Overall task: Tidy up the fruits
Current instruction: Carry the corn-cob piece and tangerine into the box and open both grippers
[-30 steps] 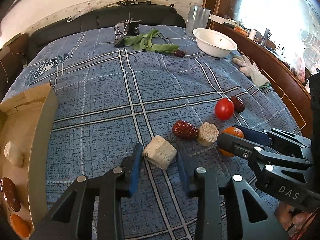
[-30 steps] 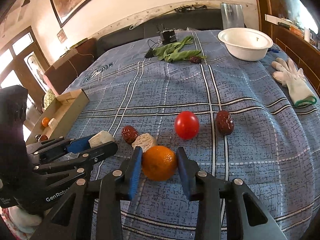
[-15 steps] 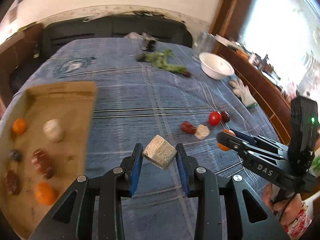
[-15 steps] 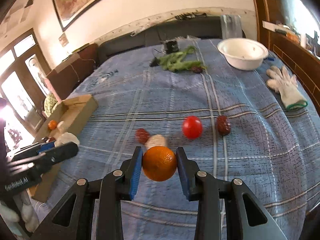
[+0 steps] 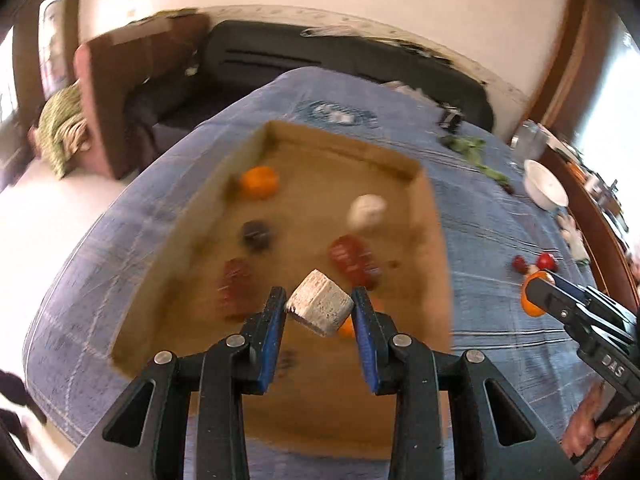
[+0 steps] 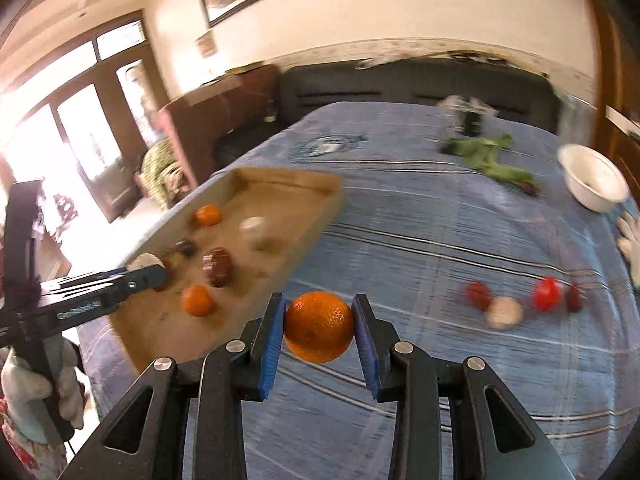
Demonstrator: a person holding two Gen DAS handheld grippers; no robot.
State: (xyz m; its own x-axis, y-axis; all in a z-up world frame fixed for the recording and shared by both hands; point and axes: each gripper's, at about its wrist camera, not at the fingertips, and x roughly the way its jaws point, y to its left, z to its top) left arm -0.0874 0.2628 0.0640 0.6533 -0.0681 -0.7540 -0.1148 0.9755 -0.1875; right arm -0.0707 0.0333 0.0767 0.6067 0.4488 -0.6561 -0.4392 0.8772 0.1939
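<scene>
My left gripper (image 5: 320,310) is shut on a pale beige chunk (image 5: 320,307) and holds it above the cardboard box (image 5: 434,240), which holds oranges, dark red dates and a white piece. My right gripper (image 6: 319,326) is shut on an orange (image 6: 319,326) and holds it above the blue cloth, just right of the box (image 6: 320,216). The left gripper (image 6: 146,274) also shows over the box in the right wrist view. A tomato (image 6: 546,293), red dates (image 6: 478,294) and a beige chunk (image 6: 505,312) lie on the cloth to the right.
A white bowl (image 6: 594,178) and green leaves (image 6: 490,158) lie at the far right of the cloth. A white glove (image 6: 630,238) lies near the right edge. A black sofa back (image 6: 420,84) stands behind the table.
Both grippers have swung left with their loads. The left gripper now hangs over the box; the right gripper with the orange has come close beside the box.
</scene>
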